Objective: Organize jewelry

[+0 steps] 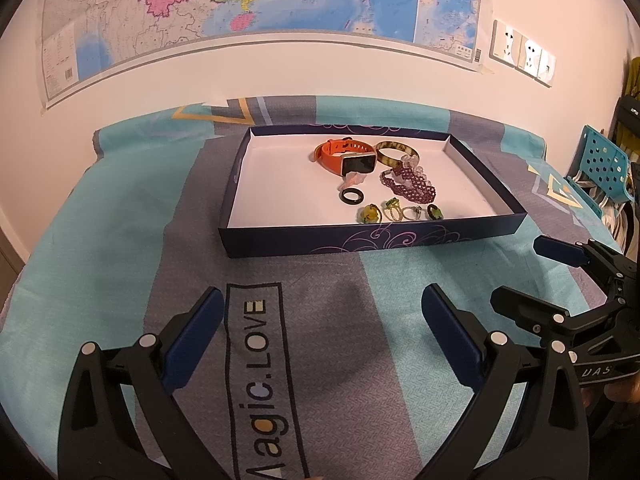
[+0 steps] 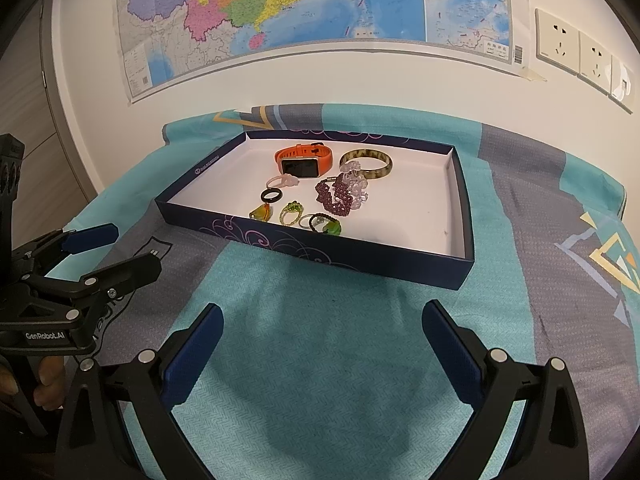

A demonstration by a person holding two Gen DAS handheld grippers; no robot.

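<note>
**Jewelry tray on bedspread, both tools idle**

Left hand-held gripper (image 1: 322,330): nearest the lens, blue-padded fingers spread wide, nothing between them, hovering over the grey band printed "Magic.LOVE" (image 1: 262,384), on the near side of the tray.

Right hand-held gripper (image 2: 322,344): fingers likewise spread and empty, over a teal stripe of the bedspread (image 2: 320,360), near side of the tray.

Tray (image 1: 360,240): shallow dark blue box with swirl print and white floor, lying flat on the bedspread. All jewelry sits inside it, toward the tray's middle and right.

Contents, back of tray to front:
- Orange watch (image 1: 348,156), screen facing forward.
- Mottled bangle (image 1: 396,151), just right of the watch.
- Purple bead bracelet (image 1: 408,186), heaped with clear beads, in front of the bangle.
- Pale pink ring (image 2: 282,181), in front of the watch.
- Black ring (image 1: 352,196), nearer the front wall than the pink one.
- Row of four rings by the front wall: yellow-stone ring (image 1: 370,214), green-beaded ring (image 1: 392,209), silver ring (image 1: 412,213), green-stone ring (image 1: 435,212).

Behind the tray: wall map (image 2: 280,12) and wall sockets (image 2: 576,46).
</note>
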